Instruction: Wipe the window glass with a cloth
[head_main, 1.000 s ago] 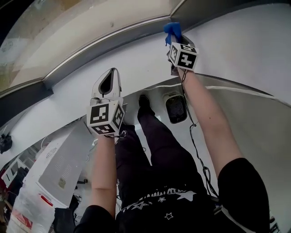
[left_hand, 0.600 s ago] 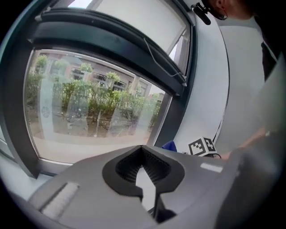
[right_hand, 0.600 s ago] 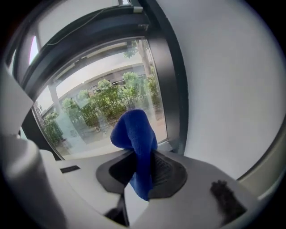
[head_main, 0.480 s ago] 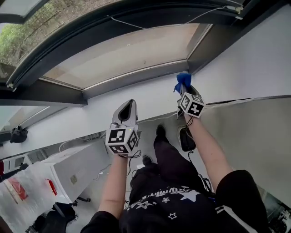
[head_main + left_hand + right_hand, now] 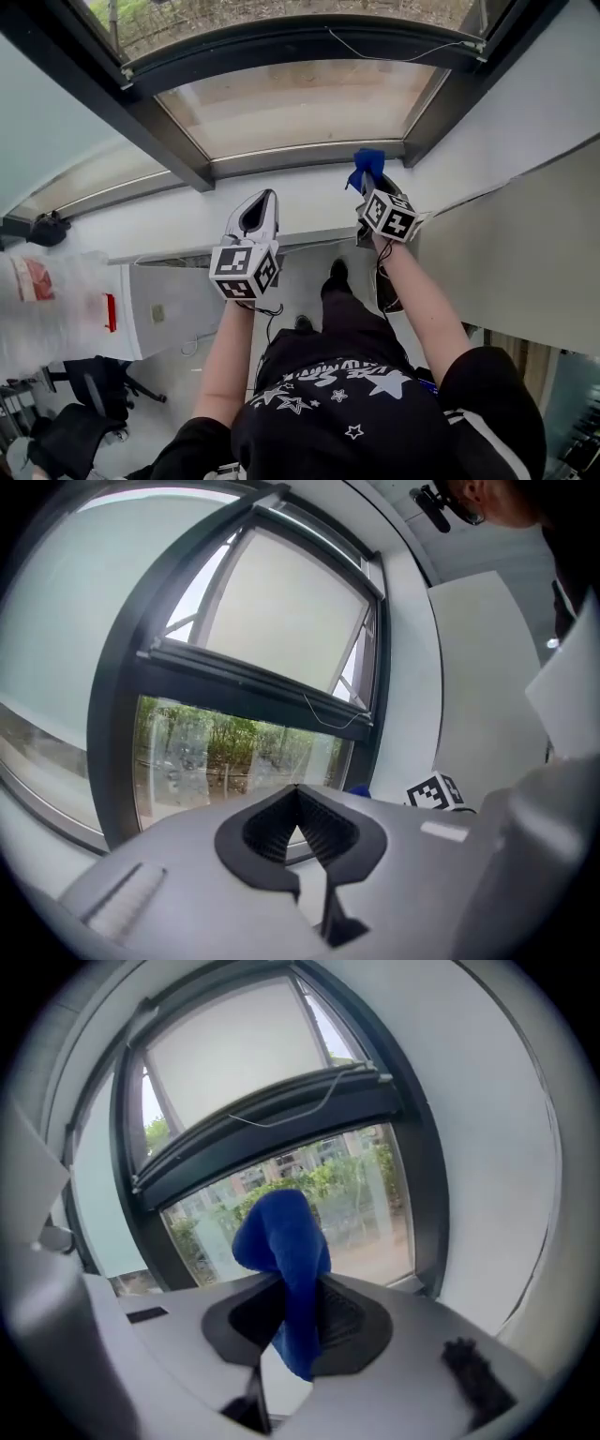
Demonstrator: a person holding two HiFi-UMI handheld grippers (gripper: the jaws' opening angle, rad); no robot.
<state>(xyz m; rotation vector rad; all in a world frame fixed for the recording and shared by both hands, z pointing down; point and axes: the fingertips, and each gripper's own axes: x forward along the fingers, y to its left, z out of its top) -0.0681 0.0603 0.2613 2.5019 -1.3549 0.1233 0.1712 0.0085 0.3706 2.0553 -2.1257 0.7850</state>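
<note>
The blue cloth [image 5: 367, 167] sticks up out of my right gripper [image 5: 367, 187], which is shut on it just below the lower right corner of the window glass [image 5: 291, 103]. In the right gripper view the blue cloth [image 5: 286, 1260] hangs folded between the jaws, in front of the window glass [image 5: 309, 1204]. My left gripper [image 5: 261, 199] is held up to the left of the right one, shut with nothing in it. In the left gripper view its jaws meet at the tip [image 5: 297, 789], pointing at the lower pane [image 5: 234, 761].
A dark window frame [image 5: 291, 42] surrounds the panes, with a thin cable [image 5: 403, 56] along its top bar. White wall [image 5: 525, 103] runs to the right. Below are the person's legs, a white cabinet [image 5: 178, 305] and a plastic bag [image 5: 47, 309] at left.
The head view has tilted up, so more of the window and the greenery outside shows. Both grippers sit lower in the picture, still side by side, the right one holding the cloth.
</note>
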